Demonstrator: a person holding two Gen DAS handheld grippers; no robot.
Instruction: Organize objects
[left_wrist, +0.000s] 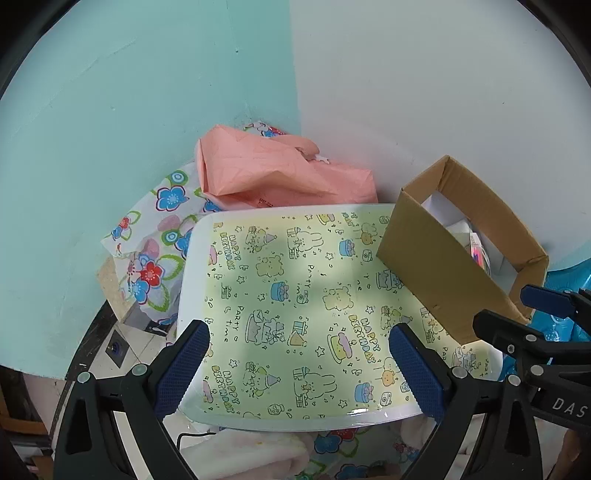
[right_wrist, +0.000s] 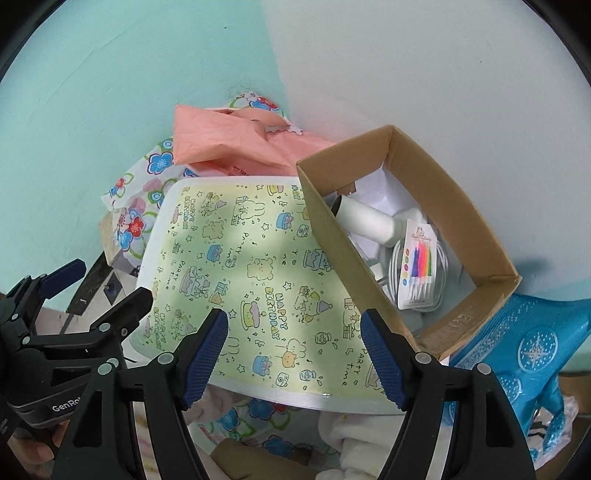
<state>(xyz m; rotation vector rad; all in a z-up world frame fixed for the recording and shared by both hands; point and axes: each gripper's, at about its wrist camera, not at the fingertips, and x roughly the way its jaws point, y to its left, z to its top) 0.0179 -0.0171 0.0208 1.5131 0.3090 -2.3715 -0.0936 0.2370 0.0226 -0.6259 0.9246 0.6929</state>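
A small table with a yellow birthday-print cover stands in a corner. An open cardboard box sits on its right side. In the right wrist view the box holds a pack of coloured candles, a white cylinder and a coiled white cable. My left gripper is open and empty above the table's near edge. My right gripper is open and empty, near the box's front corner. Each gripper shows in the other's view, the right and the left.
A pink plastic bag lies behind the table on a flower-print cloth. A blue patterned bag lies right of the box. White fluffy fabric lies below the table's front edge. Teal and white walls close the corner.
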